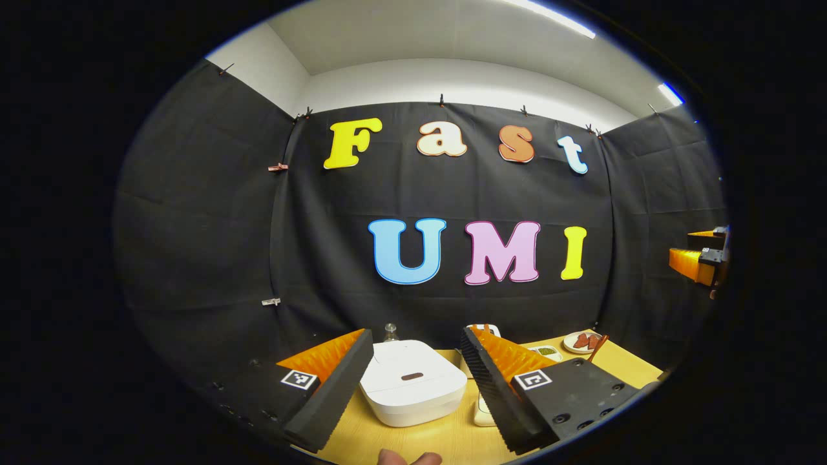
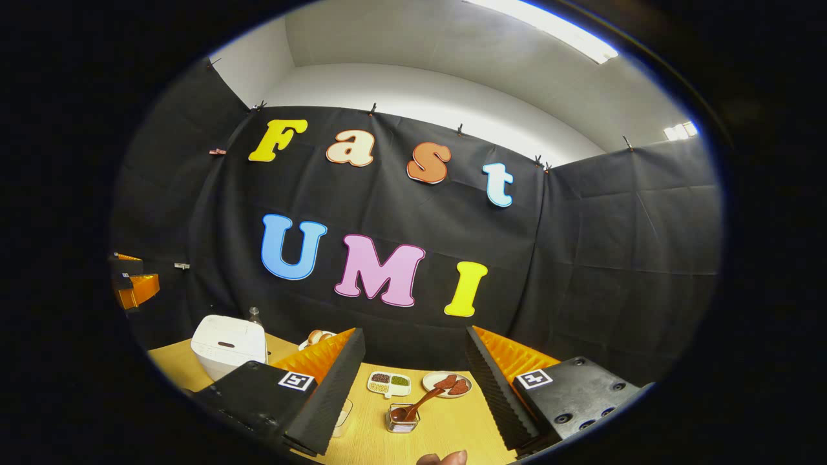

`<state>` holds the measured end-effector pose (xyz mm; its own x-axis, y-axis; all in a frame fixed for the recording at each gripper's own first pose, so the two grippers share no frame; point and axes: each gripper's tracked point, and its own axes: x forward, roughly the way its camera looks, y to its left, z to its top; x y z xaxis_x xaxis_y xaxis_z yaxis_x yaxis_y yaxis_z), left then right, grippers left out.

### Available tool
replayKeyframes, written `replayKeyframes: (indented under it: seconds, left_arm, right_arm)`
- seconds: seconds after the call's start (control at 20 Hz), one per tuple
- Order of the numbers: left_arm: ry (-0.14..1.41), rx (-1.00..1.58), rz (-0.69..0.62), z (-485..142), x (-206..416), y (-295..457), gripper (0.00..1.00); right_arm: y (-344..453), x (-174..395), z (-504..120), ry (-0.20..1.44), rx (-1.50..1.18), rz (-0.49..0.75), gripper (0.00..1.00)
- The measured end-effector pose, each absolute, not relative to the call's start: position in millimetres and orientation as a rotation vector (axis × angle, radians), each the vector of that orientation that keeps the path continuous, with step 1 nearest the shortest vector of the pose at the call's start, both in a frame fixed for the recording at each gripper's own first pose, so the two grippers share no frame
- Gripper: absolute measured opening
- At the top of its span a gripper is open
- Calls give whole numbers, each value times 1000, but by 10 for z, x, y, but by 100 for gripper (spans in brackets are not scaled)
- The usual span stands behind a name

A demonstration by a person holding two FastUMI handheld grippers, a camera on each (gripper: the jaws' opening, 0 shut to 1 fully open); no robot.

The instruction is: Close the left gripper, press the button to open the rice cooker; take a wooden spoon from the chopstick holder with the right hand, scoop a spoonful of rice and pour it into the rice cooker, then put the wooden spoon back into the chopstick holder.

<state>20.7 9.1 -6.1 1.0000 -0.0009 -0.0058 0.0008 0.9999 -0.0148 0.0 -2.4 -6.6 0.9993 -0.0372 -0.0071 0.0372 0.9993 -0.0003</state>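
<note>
Rice cooker (image 1: 412, 382) lid down, lower centre; spoon (image 2: 421, 403) untouched in holder (image 2: 402, 418). Left gripper (image 1: 417, 381), right gripper (image 2: 413, 387) fingers spread, empty. Nothing started.

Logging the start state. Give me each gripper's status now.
Left gripper: open, holding nothing, above the closed cooker.
Right gripper: open, holding nothing, above the spoon.

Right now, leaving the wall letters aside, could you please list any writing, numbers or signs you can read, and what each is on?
No readable words or numbers.
Left gripper: square black-and-white code tags, no text.
Right gripper: the same tags.
Rice cooker: no legible print.
</note>
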Motion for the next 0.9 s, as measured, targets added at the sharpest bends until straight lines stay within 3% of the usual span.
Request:
replayKeyframes:
  seconds: [0.65, 0.7, 0.8, 0.85, 0.9]
  left_arm:
    - [-2, 23, -35, -47, 277, 110, 93]
    - [7, 33, -61, -68, 302, 73, 81]
    - [42, 49, -131, -159, 355, -24, 42]
    - [67, 51, -165, -236, 402, -34, 31]
    - [94, 51, -185, -307, 462, -37, 9]
  right_arm:
    - [-38, 33, -121, 7, -12, -38, 97]
    - [-55, 37, -124, 7, -14, -40, 97]
    - [-60, 52, -160, 12, -13, -39, 97]
    - [-65, 52, -175, 15, -12, -39, 97]
    - [-67, 50, -176, 16, -12, -39, 97]
